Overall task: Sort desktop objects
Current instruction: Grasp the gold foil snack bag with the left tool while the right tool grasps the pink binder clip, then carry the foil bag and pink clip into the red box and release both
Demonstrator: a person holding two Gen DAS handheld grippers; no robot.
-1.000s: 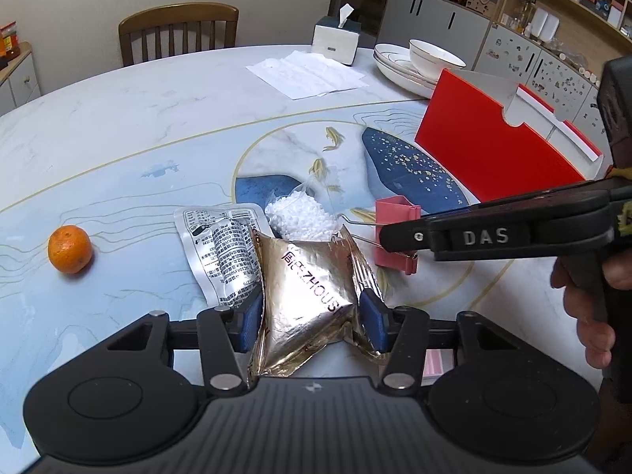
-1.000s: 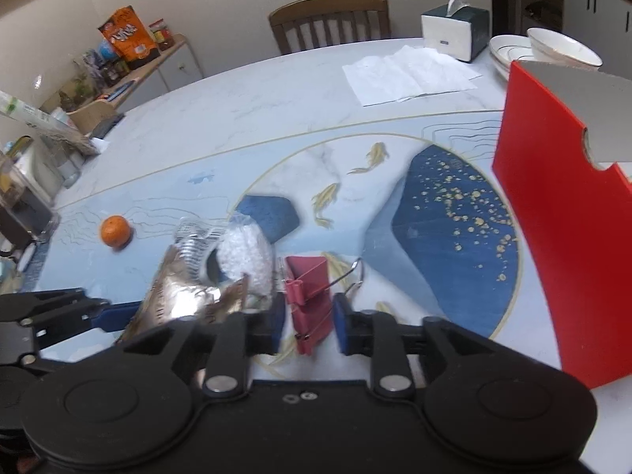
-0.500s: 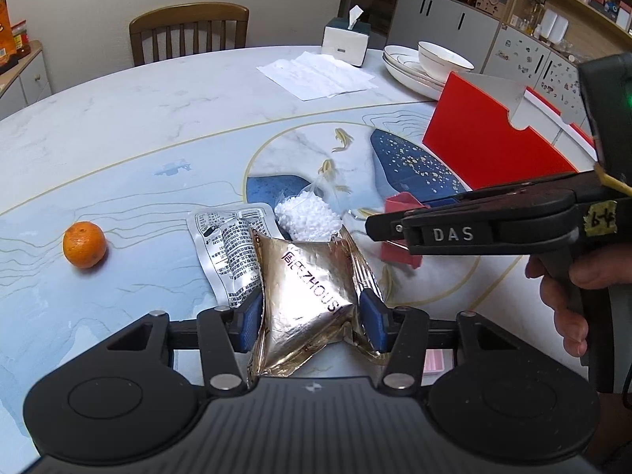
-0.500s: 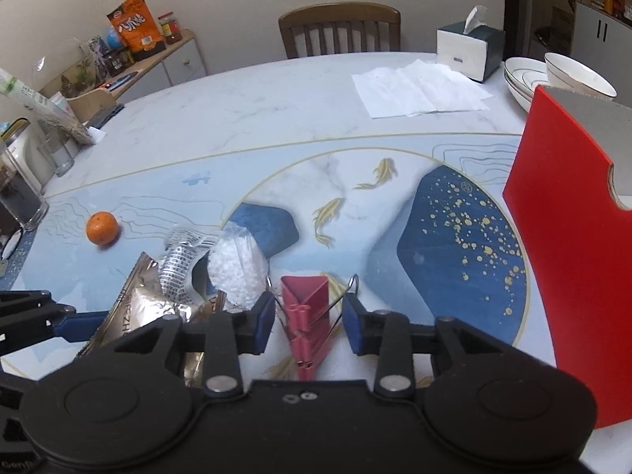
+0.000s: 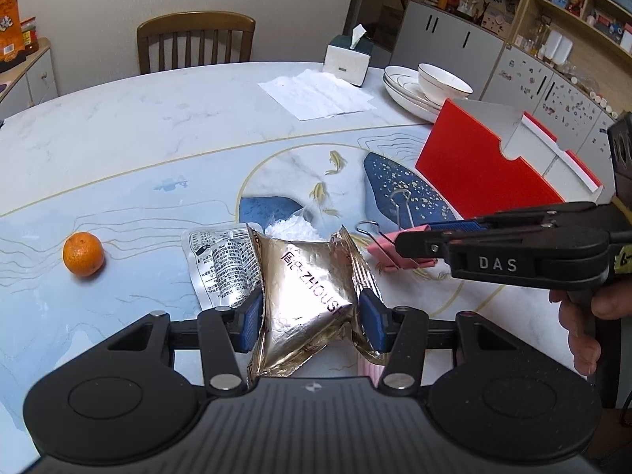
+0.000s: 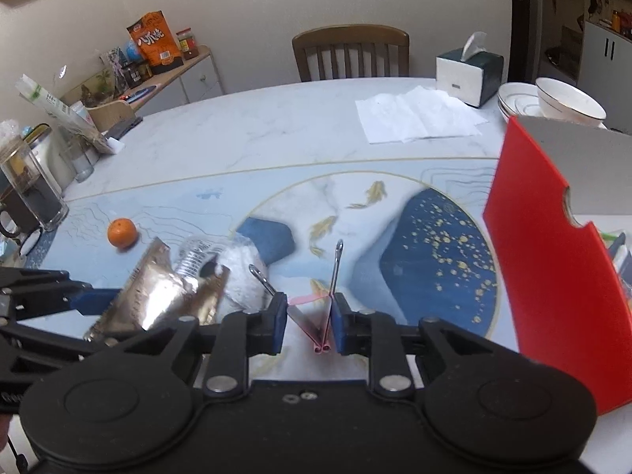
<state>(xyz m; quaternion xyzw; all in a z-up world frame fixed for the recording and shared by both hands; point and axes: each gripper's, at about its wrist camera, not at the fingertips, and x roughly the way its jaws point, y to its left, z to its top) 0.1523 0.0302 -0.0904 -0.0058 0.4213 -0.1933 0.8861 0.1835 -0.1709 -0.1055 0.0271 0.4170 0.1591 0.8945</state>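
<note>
Since a second ago my right gripper [image 6: 306,318] has clamped fully onto the pink metal binder clip [image 6: 312,326], squeezing its wire handles so the clip mouth gapes, and raised it slightly off the marble table [image 6: 276,126].

Nearest me, my left gripper [image 5: 310,316] is clenched on the gold foil pouch [image 5: 312,296]. It is light, crinkly and slippery, so I pinch its flat sides. Its long axis runs from 6 toward 12 o'clock, torn mouth pointing away.

The clip sits between my right pads, at 3 o'clock of the pouch. I judge it small, stiff and springy, best held on the handles. Its spine points back at me, the wire loops toward 12 o'clock.

Beyond lie a silver printed sachet [image 5: 221,260], a clear bag of white granules [image 5: 292,229], an orange tangerine [image 5: 83,254] at 9 o'clock, and an upright red box [image 5: 482,173] at 2 o'clock.
</note>
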